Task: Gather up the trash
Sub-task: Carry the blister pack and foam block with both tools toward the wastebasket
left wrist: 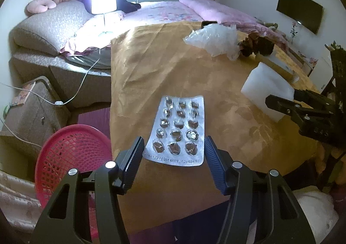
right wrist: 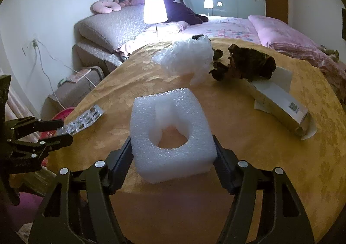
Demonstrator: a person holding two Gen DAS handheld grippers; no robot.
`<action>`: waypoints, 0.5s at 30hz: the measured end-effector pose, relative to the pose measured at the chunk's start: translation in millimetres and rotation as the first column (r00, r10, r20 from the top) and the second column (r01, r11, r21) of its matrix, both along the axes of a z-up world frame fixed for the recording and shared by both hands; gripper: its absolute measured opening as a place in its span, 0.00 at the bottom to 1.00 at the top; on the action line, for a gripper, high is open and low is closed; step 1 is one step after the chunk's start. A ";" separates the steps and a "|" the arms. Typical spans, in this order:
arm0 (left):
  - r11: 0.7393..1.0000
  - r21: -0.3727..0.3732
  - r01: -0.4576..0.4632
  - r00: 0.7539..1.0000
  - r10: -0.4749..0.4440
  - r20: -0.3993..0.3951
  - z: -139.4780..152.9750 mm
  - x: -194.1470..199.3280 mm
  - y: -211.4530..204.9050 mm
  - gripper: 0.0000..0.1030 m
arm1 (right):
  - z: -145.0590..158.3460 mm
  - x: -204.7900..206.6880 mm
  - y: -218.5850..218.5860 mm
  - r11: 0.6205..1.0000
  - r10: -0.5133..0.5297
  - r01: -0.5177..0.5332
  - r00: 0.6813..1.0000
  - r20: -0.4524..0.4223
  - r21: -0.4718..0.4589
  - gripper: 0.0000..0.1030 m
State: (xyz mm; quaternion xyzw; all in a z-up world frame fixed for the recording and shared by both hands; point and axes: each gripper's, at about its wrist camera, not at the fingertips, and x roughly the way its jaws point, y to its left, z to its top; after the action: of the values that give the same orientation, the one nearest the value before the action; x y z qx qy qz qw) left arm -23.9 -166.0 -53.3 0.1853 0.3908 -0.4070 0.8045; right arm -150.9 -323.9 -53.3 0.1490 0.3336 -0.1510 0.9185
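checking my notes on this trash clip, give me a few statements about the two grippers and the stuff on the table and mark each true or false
1. The left gripper is open around the near end of the blister pack. True.
2. The blister pack is full of pills. False: its foil pockets look torn open and emptied.
3. The right gripper has a white foam block between its fingers. True.
4. The foam block is solid all through. False: it has a hole cut in its top.
5. The pink basket stands on the table. False: it sits lower, off the table's left edge.
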 end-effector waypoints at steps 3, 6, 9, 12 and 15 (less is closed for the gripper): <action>1.000 -0.017 -0.002 1.000 0.002 0.006 6.5 -1.5 5.9 0.53 | 4.3 1.3 2.0 1.000 0.007 -0.007 1.000 0.010 -0.002 0.64; 1.000 -0.030 -0.009 1.000 0.009 0.010 12.2 -2.1 12.0 0.53 | 6.8 3.0 4.4 1.000 0.018 -0.018 1.000 0.015 -0.001 0.64; 0.999 -0.037 -0.018 1.000 0.019 0.011 15.1 -0.2 17.2 0.53 | 8.4 8.3 8.6 0.999 0.037 -0.037 0.999 0.014 -0.001 0.64; 0.999 -0.039 -0.032 0.999 0.033 0.012 16.5 2.4 22.9 0.53 | 9.7 14.5 14.5 0.998 0.055 -0.055 0.998 0.009 -0.004 0.64; 0.998 -0.045 -0.051 0.998 0.052 0.018 19.5 5.1 31.7 0.53 | 13.3 23.7 21.1 0.996 0.085 -0.085 0.996 0.006 -0.010 0.64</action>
State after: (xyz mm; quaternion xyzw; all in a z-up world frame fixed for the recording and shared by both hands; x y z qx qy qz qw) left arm -18.8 -134.2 -33.8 0.1613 0.3784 -0.3930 0.8224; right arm -127.3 -302.8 -40.0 0.1308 0.3358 -0.1131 0.9260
